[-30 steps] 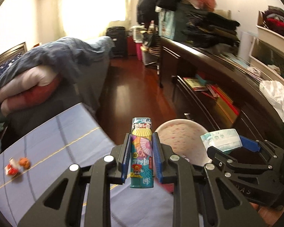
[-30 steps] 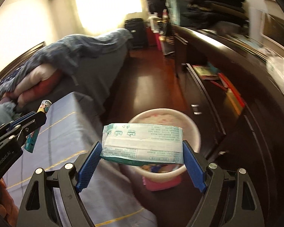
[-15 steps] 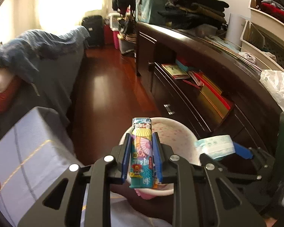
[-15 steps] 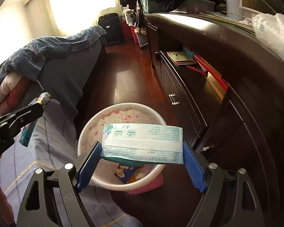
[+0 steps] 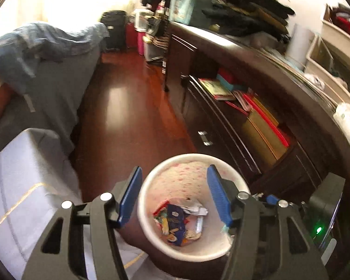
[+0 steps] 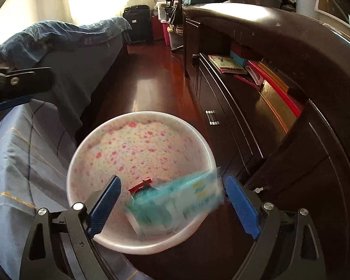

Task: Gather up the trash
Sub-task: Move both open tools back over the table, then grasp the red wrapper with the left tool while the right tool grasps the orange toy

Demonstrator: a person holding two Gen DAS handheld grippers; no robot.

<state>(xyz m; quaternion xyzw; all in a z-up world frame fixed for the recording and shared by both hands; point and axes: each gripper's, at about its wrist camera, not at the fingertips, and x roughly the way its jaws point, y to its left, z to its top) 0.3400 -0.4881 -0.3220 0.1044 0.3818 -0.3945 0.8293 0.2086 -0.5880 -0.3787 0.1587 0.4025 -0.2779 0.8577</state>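
A white bin with a pink flower print (image 5: pixel 189 175) (image 6: pixel 137 149) stands on the floor between the bed and the dresser. Several wrappers (image 5: pixel 177 221) lie at its bottom. My left gripper (image 5: pixel 175 196) is open and empty above the bin. My right gripper (image 6: pixel 172 200) is open above the bin too. A white and teal tissue pack (image 6: pixel 175 205) is blurred and tilted between its jaws, over the bin's near rim, free of the pads.
A bed with a grey-blue sheet (image 5: pixel 18 182) (image 6: pixel 18 163) lies left of the bin. A dark dresser (image 5: pixel 256 121) (image 6: pixel 280 107) with books on its shelf runs along the right. A red wooden floor (image 5: pixel 128 107) stretches ahead toward a suitcase (image 6: pixel 137 23).
Both grippers moved over the bin and opened. The colourful tube left my left gripper. The tissue pack left my right gripper and is dropping into the bin.
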